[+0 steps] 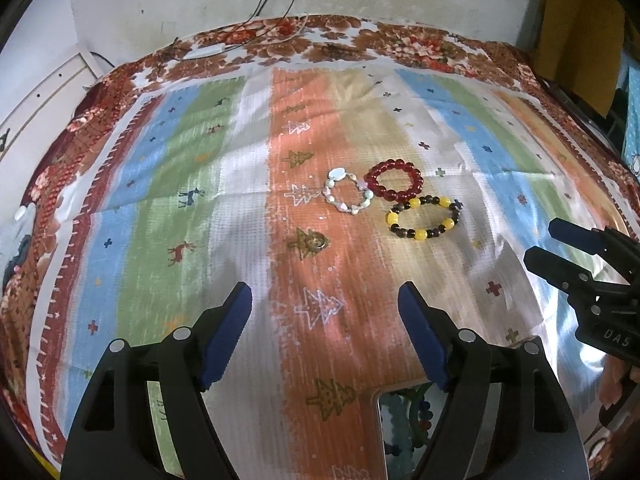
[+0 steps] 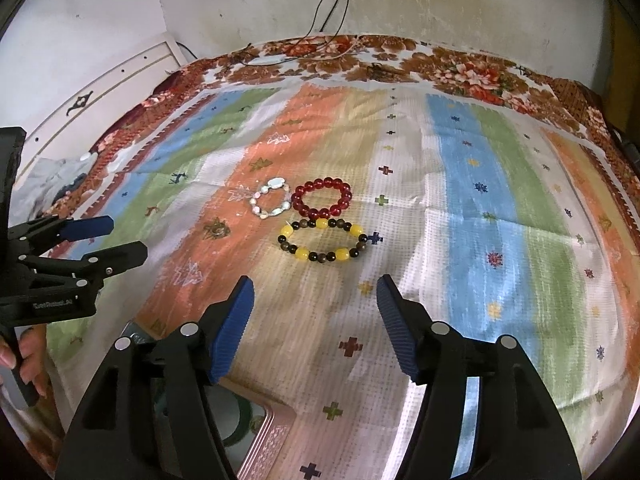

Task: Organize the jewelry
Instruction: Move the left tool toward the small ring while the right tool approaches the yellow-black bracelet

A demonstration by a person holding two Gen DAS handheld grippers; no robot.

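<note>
Both hand-held grippers, left [image 1: 324, 300] and right [image 2: 316, 292], hover with fingers apart, empty. Three bracelets clustered at 12 o'clock on cloth [image 1: 200, 208]: red [image 1: 395, 180], yellow-black [image 1: 424, 218], pale stone [image 1: 347, 196]. Grouping likely awaits pickup into box [image 2: 264, 436] at 6 o'clock.

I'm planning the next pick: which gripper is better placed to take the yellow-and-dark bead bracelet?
Right, probably. The right gripper is open and the yellow-and-dark bracelet lies straight ahead of it. From the left gripper, also open, it sits further off to the right.
</note>
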